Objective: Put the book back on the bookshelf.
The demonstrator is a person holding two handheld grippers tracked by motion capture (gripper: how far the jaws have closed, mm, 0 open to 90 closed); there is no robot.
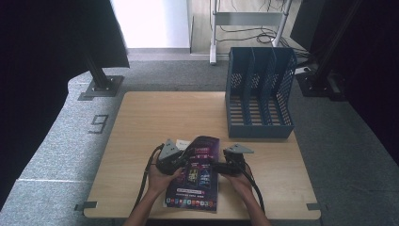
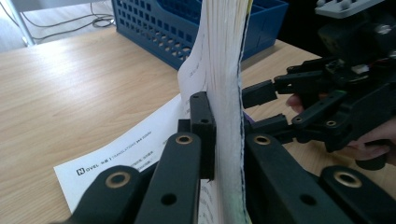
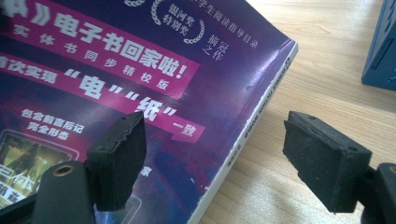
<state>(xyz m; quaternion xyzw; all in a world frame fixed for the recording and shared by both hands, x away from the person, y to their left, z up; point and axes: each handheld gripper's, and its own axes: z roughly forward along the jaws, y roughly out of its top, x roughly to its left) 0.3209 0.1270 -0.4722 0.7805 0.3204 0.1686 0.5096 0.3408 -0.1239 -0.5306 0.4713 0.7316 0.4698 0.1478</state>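
The book (image 1: 196, 174) looked like a thick paperback, floppy rather than stiff: its glossy purple cover bowed upward where one edge was lifted. I judged it moderately heavy for its size and slick on the cover, so a hold on the page block would be surer than on the cover alone, and a second hold near the spine would stop it sagging. It lay on the near part of the table (image 1: 141, 122), between the two grippers. The left gripper (image 2: 224, 140) had its fingers pressed together on the raised page edge, white pages standing upright between the pads. The right gripper (image 3: 212, 158) had its fingers spread apart, one above the cover, the other beyond the spine over bare wood. A blue file rack (image 1: 259, 94) stood well beyond both
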